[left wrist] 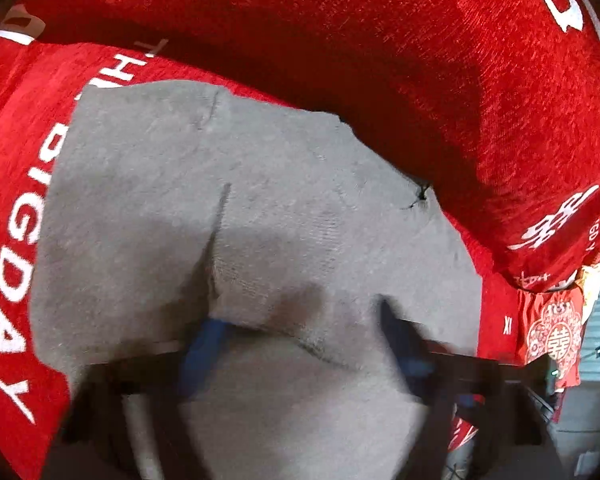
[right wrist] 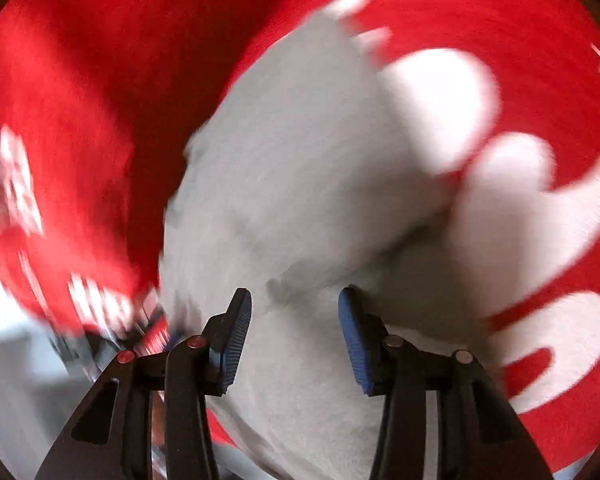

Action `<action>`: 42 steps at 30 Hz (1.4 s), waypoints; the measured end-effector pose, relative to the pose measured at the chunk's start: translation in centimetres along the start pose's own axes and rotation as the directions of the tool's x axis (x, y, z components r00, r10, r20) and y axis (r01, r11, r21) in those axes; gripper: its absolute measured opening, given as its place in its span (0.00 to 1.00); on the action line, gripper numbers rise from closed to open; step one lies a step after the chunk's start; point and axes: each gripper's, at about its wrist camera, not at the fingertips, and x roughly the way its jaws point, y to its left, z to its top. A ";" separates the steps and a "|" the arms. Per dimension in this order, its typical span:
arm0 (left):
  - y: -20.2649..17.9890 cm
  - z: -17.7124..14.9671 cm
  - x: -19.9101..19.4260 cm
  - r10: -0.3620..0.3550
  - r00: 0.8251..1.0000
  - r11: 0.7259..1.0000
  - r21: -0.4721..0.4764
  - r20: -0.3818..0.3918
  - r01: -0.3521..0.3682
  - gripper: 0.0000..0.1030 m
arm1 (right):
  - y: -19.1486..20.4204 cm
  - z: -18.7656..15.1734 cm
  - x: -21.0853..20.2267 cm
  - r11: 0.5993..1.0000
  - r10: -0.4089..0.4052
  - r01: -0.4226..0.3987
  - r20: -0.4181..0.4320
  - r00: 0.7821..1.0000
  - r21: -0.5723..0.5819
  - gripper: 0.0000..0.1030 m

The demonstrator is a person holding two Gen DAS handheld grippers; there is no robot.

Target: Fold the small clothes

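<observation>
Grey knit garment spread flat on a red cloth printed with white lettering, covering most of the lower middle of the left wrist view. A seam or fold line running down the garment's middle, a small dark thread mark near its far right edge. Red cloth bunched into a thick fold just beyond the garment, shadow falling between the two.

Left gripper blurred, low over the garment's near edge, blue pads parted with a ridge of grey fabric rising between them; cannot tell whether the pads press on it.

Right gripper sharp against a smeared background, jaws standing apart above the same grey garment, nothing clamped between the blue ribbed pads. White printed shapes on the red cloth just past the garment's right side.
</observation>
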 end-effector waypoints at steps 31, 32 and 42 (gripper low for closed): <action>1.3 -3.8 -6.6 0.352 0.925 0.916 0.151 0.142 -0.372 0.30 | 3.2 1.4 -5.3 0.882 -0.231 0.261 0.122 0.965 -0.392 0.40; 0.8 -3.6 -6.2 0.351 0.926 0.913 0.170 0.140 -0.372 0.30 | 3.1 2.1 -5.7 0.887 -0.230 0.265 0.135 0.964 -0.379 0.50; -1.8 -3.6 -0.6 0.428 0.892 0.870 0.200 0.147 -0.450 0.30 | 1.7 9.5 -1.1 0.959 -0.176 0.188 0.072 0.982 -0.213 0.16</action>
